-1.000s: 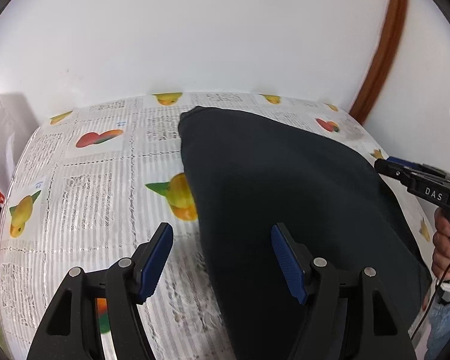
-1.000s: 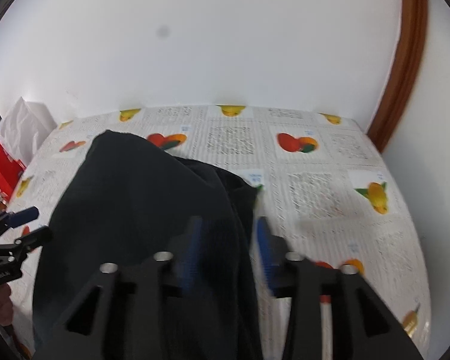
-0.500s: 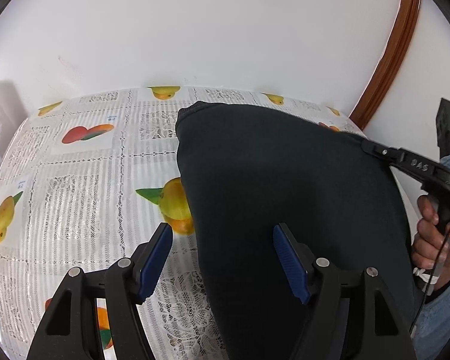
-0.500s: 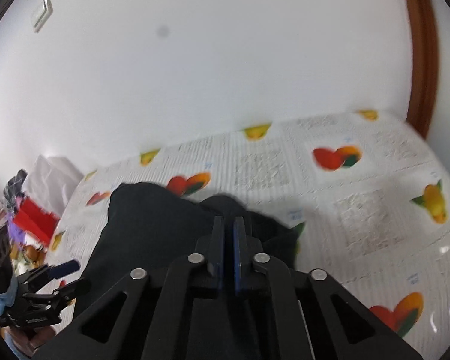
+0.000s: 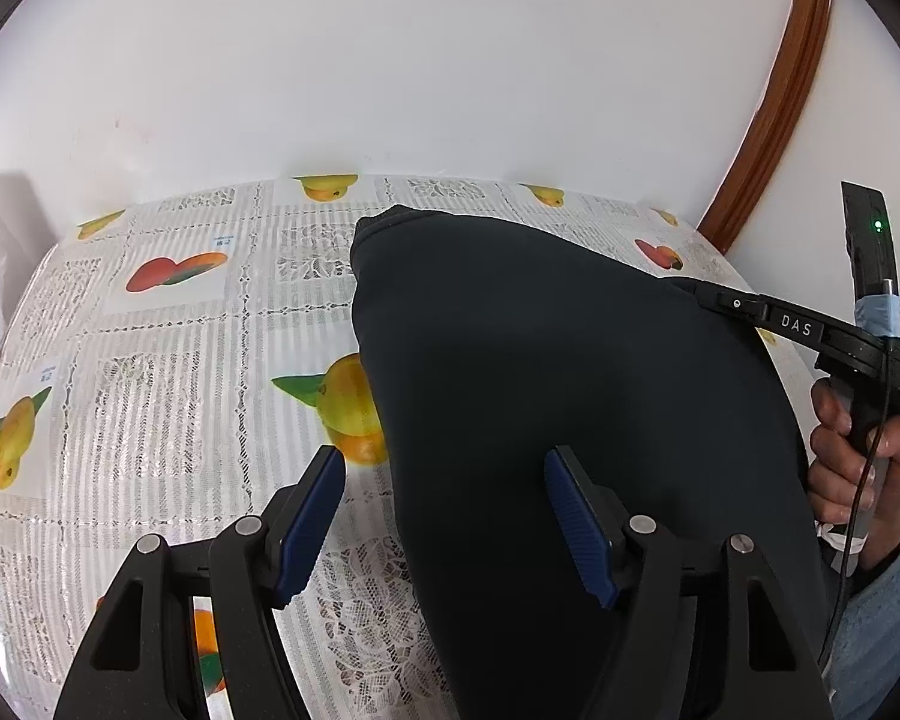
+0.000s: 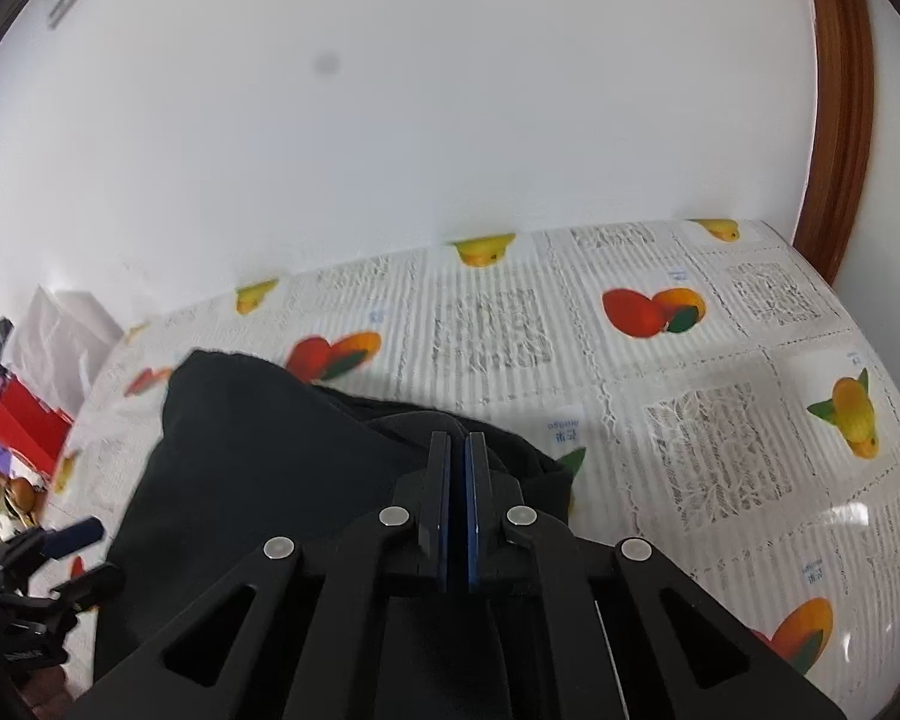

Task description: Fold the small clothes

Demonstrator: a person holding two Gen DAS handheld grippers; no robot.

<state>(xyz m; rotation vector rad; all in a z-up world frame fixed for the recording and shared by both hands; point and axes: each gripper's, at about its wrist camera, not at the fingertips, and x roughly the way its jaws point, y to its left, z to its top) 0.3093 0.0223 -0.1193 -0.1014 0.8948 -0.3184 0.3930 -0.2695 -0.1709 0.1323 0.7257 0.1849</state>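
A dark navy garment lies on the fruit-print tablecloth. My left gripper is open, its blue pads straddling the garment's near left edge without gripping. My right gripper is shut on the garment's right edge and holds that edge lifted off the table. In the left wrist view the right gripper shows at the right, clamped on the raised cloth. In the right wrist view the garment spreads to the left, and the left gripper shows at the far left.
A white wall runs behind the table. A brown wooden door frame stands at the back right. A white bag and red and mixed items sit off the table's left end.
The right gripper closed on the garment's right edge and lifted it. The left gripper stayed open over the near left edge.
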